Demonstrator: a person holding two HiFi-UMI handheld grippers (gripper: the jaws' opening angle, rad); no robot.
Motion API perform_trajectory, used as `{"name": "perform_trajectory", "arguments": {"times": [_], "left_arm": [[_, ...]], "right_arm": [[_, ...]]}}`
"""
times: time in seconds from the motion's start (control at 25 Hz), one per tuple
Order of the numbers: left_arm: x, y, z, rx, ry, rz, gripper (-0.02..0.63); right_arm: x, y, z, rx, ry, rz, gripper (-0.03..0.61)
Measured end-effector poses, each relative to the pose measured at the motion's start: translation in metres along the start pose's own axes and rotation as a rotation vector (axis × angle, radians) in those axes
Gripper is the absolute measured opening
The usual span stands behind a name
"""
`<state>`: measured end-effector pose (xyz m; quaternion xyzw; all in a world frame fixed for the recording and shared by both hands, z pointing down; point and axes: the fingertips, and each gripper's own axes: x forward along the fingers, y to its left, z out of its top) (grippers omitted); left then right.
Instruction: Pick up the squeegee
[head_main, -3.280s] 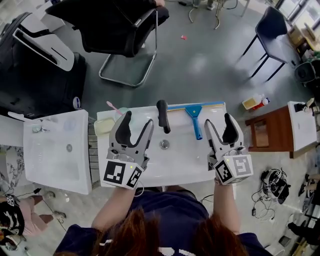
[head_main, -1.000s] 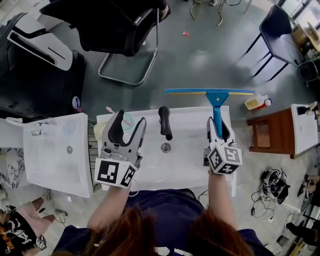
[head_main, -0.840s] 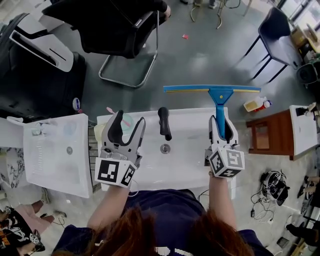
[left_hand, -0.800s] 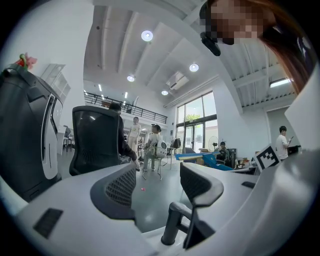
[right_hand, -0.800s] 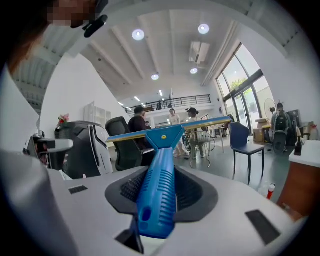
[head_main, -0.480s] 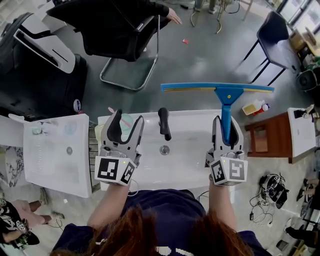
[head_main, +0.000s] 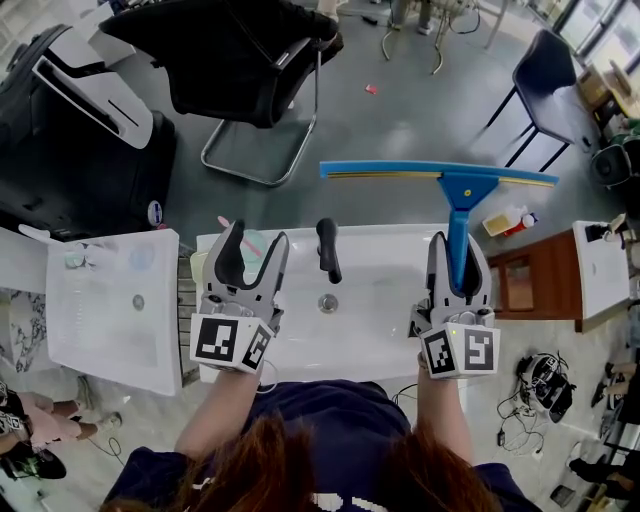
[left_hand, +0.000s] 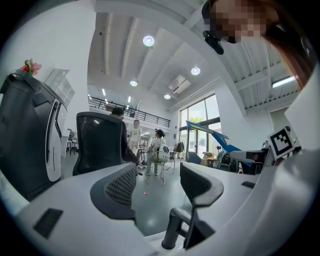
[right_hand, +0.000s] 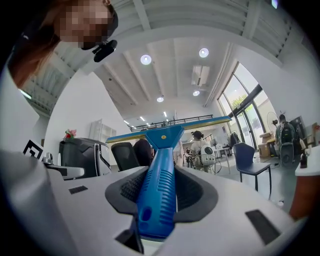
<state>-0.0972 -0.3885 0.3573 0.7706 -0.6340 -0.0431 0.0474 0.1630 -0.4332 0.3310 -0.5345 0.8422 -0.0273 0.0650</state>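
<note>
A blue squeegee (head_main: 458, 210) with a long blade edged in yellow is held up in the air over the white sink (head_main: 380, 300). My right gripper (head_main: 458, 262) is shut on its ribbed blue handle (right_hand: 159, 190), blade end pointing away from me. In the right gripper view the handle fills the space between the jaws and the blade (right_hand: 170, 128) spans the background. My left gripper (head_main: 248, 258) hovers over the sink's left part, open, with nothing between its fingers (left_hand: 120, 192).
A black tap (head_main: 327, 250) stands at the sink's back edge, above the drain (head_main: 327, 303). A second white basin (head_main: 110, 300) lies to the left. A black office chair (head_main: 240, 60) is beyond the sink, a brown side table (head_main: 535, 280) to the right. People sit in the distance (left_hand: 159, 150).
My right gripper has risen with the squeegee, lifting its blade higher and a little to the right. Earlier the squeegee lay on the sink's back edge. The left gripper has stayed put.
</note>
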Motion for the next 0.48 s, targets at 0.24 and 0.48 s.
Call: {"name": "perform_trajectory", "arguments": {"times": [0.24, 0.48], "left_arm": [[0.0004, 0.0, 0.0, -0.001, -0.005, 0.008, 0.267], [-0.0016, 0.0043, -0.0018, -0.002, -0.007, 0.019, 0.267]], "right_arm": [[-0.0024, 0.0033, 0.0048, -0.027, -0.008, 0.006, 0.158], [-0.0027, 0.0083, 0.0047, -0.036, -0.018, 0.01, 0.158]]}}
